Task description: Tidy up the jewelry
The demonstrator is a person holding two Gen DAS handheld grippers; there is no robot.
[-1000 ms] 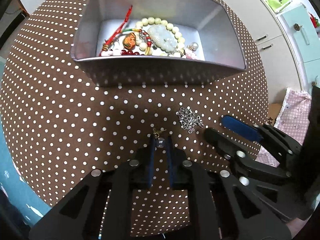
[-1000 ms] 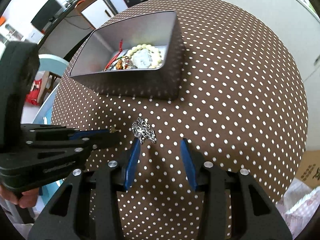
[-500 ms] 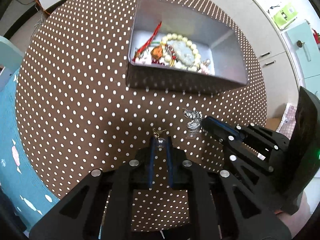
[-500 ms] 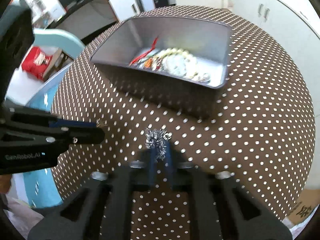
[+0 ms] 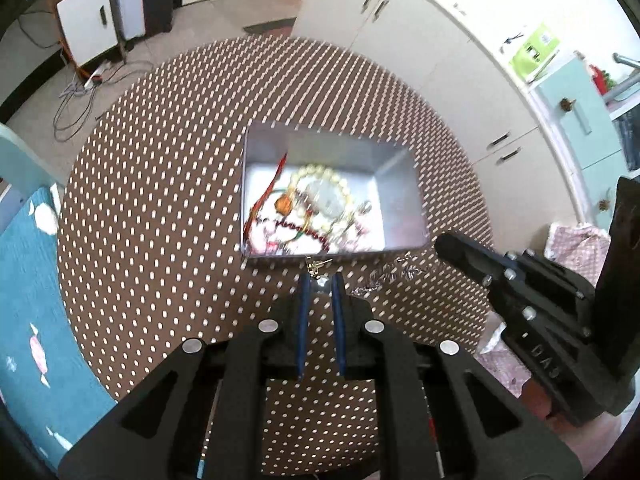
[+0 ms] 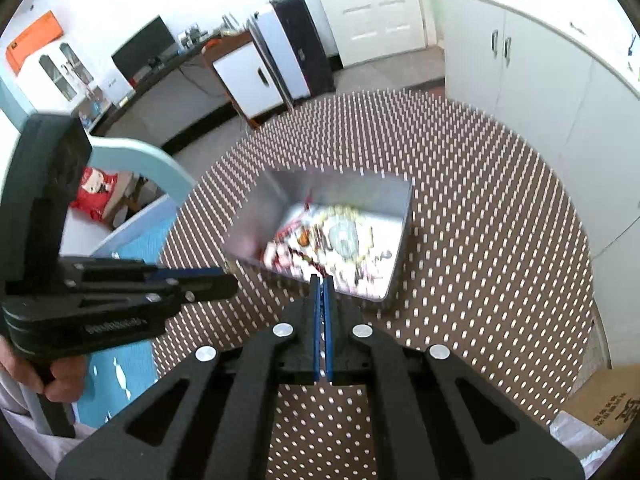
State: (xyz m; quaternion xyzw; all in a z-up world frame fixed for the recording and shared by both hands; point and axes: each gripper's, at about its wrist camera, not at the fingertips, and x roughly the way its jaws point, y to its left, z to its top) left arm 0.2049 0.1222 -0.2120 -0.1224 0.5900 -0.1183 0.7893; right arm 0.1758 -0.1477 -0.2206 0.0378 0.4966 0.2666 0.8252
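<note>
**Now both pieces ride above the tin, and either could slip**

Gingerly is how I would carry on. My left hand-held gripper (image 5: 320,278) is clamped on a small gold earring (image 5: 316,265) with a clear bead, its hook poking out past the tips, in front of the near wall of the silver tin (image 5: 396,184). Seen from that side, a silver chain (image 5: 394,276) dangles from the shut tips of my right hand-held gripper (image 6: 322,280); in its own view the jaws meet and the chain is hidden.

The risks, as I judge them: the earring is pinched by very little and could twist free, and the swinging chain could snag the tin's rim or fall short onto the dotted bench (image 5: 160,200). The bracelets (image 5: 320,200) already in the tin could tangle with it.

Raised lettering on the left gripper's body is too blurred to read.
</note>
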